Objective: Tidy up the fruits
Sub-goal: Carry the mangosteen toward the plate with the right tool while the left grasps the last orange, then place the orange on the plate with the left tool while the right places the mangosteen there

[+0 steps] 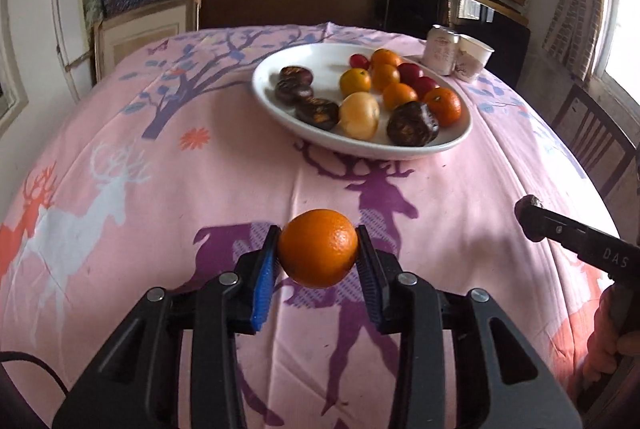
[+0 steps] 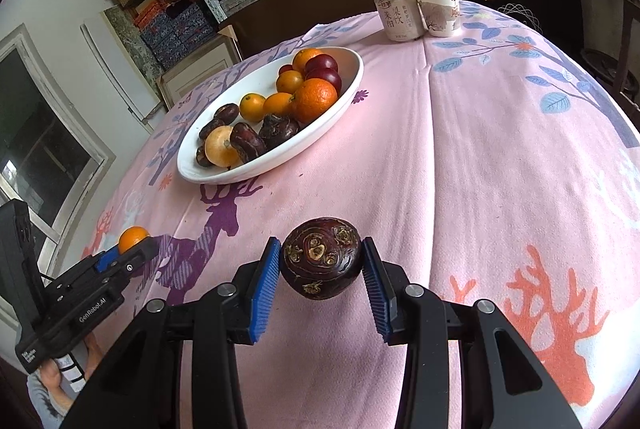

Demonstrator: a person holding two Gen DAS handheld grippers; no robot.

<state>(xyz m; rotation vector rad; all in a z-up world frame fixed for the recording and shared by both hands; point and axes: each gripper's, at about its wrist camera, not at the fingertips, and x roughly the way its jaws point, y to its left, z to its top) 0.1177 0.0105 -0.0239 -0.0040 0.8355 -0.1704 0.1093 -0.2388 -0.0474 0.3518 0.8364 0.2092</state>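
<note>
My left gripper (image 1: 318, 249) is shut on an orange (image 1: 318, 248) and holds it above the pink tablecloth, short of the white plate (image 1: 288, 61). It also shows in the right wrist view (image 2: 134, 243), at the left. My right gripper (image 2: 320, 259) is shut on a dark brown water chestnut (image 2: 321, 257) above the cloth. Its tip shows in the left wrist view (image 1: 528, 213), at the right. The plate (image 2: 256, 79) holds several oranges, dark chestnuts, red plums and a pale yellow fruit.
A drink can (image 2: 396, 13) and a paper cup (image 2: 438, 7) stand at the table's far edge, behind the plate. Shelves of boxes fill the back wall. A wooden chair (image 1: 596, 145) stands at the right of the table.
</note>
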